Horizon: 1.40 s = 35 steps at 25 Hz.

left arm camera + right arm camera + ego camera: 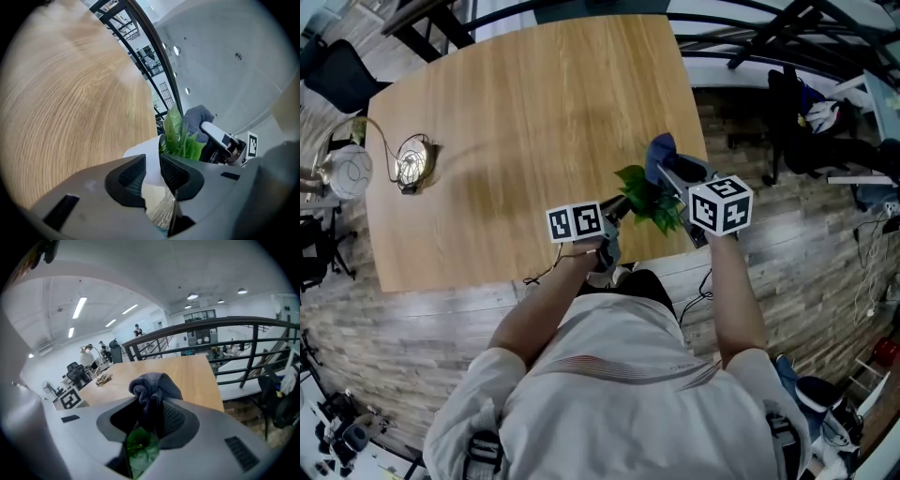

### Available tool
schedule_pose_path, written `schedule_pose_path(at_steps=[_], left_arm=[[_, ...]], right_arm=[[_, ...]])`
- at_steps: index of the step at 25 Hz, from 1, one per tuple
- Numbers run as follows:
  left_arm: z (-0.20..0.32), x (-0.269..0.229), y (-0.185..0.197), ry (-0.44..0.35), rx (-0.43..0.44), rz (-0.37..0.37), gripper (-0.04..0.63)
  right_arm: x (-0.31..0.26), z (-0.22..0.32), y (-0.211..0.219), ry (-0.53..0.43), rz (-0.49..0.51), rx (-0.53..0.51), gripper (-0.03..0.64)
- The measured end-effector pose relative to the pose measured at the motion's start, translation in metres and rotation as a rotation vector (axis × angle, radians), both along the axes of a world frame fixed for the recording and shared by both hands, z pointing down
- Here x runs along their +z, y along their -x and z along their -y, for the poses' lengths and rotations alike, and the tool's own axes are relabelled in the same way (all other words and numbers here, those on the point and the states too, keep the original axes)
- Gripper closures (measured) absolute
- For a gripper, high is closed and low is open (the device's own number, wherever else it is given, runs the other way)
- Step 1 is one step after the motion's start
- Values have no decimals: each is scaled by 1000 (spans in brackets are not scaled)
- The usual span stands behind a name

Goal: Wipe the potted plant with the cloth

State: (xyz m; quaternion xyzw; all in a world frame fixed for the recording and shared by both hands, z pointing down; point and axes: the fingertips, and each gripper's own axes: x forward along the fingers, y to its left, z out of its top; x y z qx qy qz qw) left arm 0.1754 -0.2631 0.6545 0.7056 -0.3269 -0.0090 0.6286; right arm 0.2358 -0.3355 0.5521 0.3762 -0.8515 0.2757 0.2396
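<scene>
A small potted plant (649,199) with green leaves stands near the front right edge of the wooden table (525,122). In the left gripper view its white pot (144,151) fills the gap of my left gripper (152,163), and both pads press on its sides. The leaves (178,136) rise just beyond. My right gripper (667,174) hangs over the plant from the right, shut on a bunched blue-grey cloth (660,150). In the right gripper view the cloth (154,385) sticks up out of the right gripper (150,414), and green leaves (140,448) show directly beneath the jaws.
A coil of cable (412,161) lies at the table's left side, with a white round object (347,172) beyond that edge. A dark chair with bags (806,117) and a black railing (243,329) stand off the right side. People (86,355) are far back.
</scene>
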Motion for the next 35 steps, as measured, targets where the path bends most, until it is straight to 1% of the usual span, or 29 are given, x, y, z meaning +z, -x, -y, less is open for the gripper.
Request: schedule_pose_path(at_steps=[3,4,5,7,9,10,11,13,15,18,22,24,26,29,31,32,33,35], left_arm=[[-1,2,1,5,-3,0,499],[-2,2,1,5,-1,3,499],[-2,2,0,3,3,6,499],[-1,1,0,-1,7,9,499],[0,0,0,0,3,7,497],[0,0,0,1,1,8,498],[0,0,0,1,0,11,497],[0,0,0,5,-3,21,497],[1,0,-1,14,-10,35,499],[1,1,-1,20,-12,48,500],[0,0,-1,28,-16,43,500],[0,0,-1,29,-14,44,500],[1,0,-1,27,-11,47,500],[3,1,-1,24,-11,56,500],[2,1,-1,23,-12,64,500],[2,1,-1,24,-13,66,500],[2,1,-1,24,-13,68,500],[1,1,-1,24,-10,71,500]], right_arm=[[5,12,-30,-28,-55,112,443],[3,13,-38,-42,-60,148,443],[-4,13,-43,-55,-39,179,443],[-28,9,-40,-75,82,205,444],[-49,1,-23,-82,205,172,443],[-52,-5,-13,-75,236,140,444],[-49,-10,-4,-64,242,110,443],[-28,-14,2,-39,188,85,443],[-2,-12,-9,-23,105,119,444],[17,-9,-43,-35,12,203,443],[14,-7,-94,-90,-86,307,443],[2,-11,-108,-109,-68,346,443],[-17,-17,-104,-120,3,344,443],[-37,-32,-75,-109,130,273,443],[-33,-45,-54,-77,168,221,443],[-25,-51,-47,-59,154,203,443],[-14,-58,-44,-44,118,193,444],[5,-69,-46,-33,11,188,443]])
